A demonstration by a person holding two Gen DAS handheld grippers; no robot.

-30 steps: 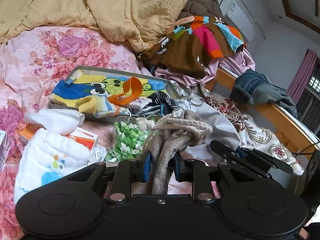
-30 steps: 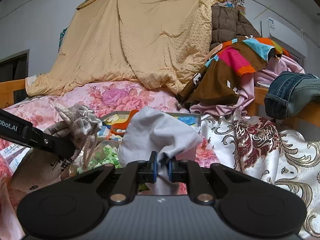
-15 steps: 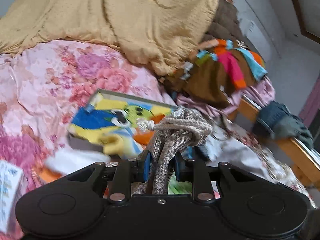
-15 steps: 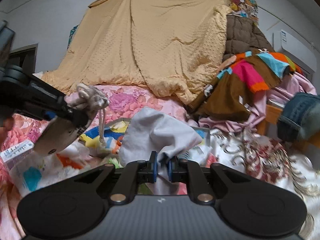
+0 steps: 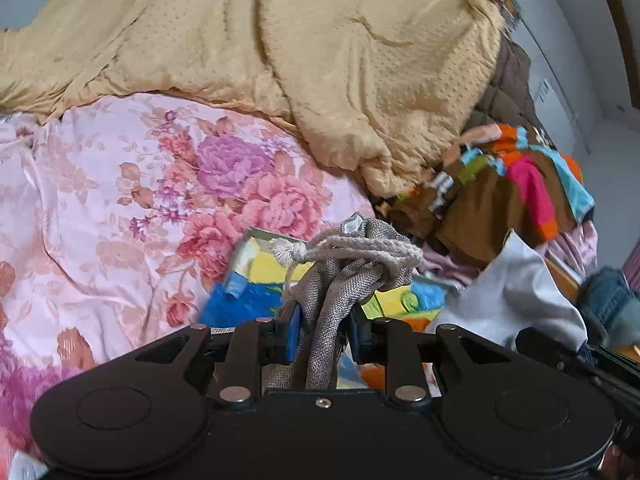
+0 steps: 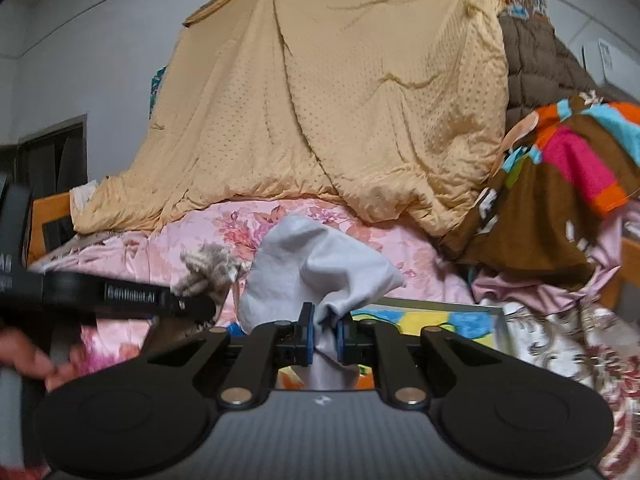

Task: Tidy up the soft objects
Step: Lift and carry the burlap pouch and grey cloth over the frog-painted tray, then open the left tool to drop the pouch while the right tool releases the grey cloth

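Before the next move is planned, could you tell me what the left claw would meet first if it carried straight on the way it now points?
Probably the cartoon-printed tray just beyond the held drawstring bag, then the pink floral bedspread; depth is unclear.

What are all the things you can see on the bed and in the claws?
Drawstring bag: one, grey-beige with a rope cord, clamped in the left claw.
Cloth: one, pale grey, clamped in the right claw.
Cartoon tray: one, blue and yellow, on the bed behind both claws.
Quilt: one, tan, heaped at the back.
Floral sheet: one, pink, covering the bed.
Striped garment: one, brown with bright bands, right.
Jeans: one, blue, far right.
Left claw: black, shut.
Right claw: black, shut.
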